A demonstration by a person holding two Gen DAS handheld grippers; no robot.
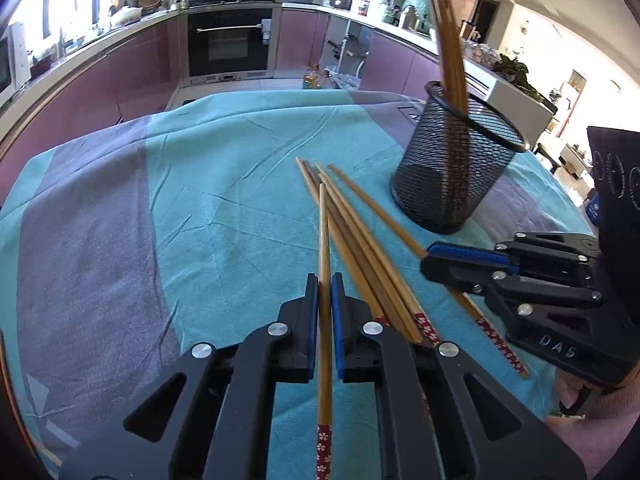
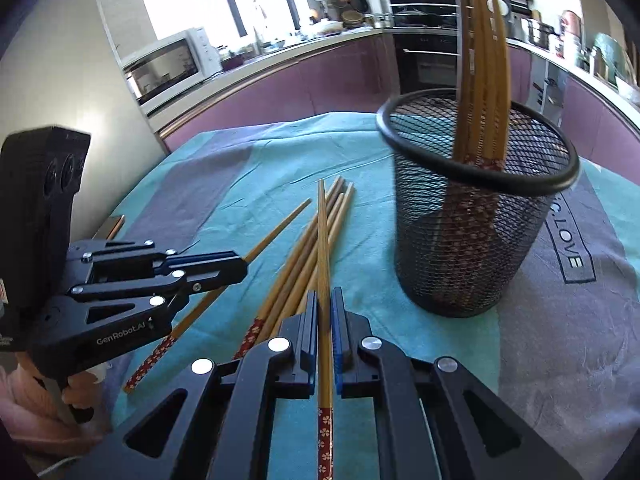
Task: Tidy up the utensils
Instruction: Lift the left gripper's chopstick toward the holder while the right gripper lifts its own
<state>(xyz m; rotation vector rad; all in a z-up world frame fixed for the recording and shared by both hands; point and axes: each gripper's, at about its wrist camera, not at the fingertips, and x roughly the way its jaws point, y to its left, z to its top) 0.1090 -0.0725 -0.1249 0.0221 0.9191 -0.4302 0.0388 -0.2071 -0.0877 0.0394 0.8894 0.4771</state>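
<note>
Bamboo chopsticks (image 1: pixel 362 248) with red floral ends: left claw (image 1: pixel 325 280) and right claw (image 2: pixel 325 294) each grip one.

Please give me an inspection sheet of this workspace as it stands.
Surface: teal and grey cloth over the table, creased.
Job's things: mesh cup upright, holding several chopsticks; loose chopsticks lying in a pile on the cloth.
Clutter: nothing seen.
Tongs: left tongs shut on one chopstick; right tongs shut on another chopstick.
Cables: nothing seen.
Surroundings: kitchen counter, oven, microwave.
</note>
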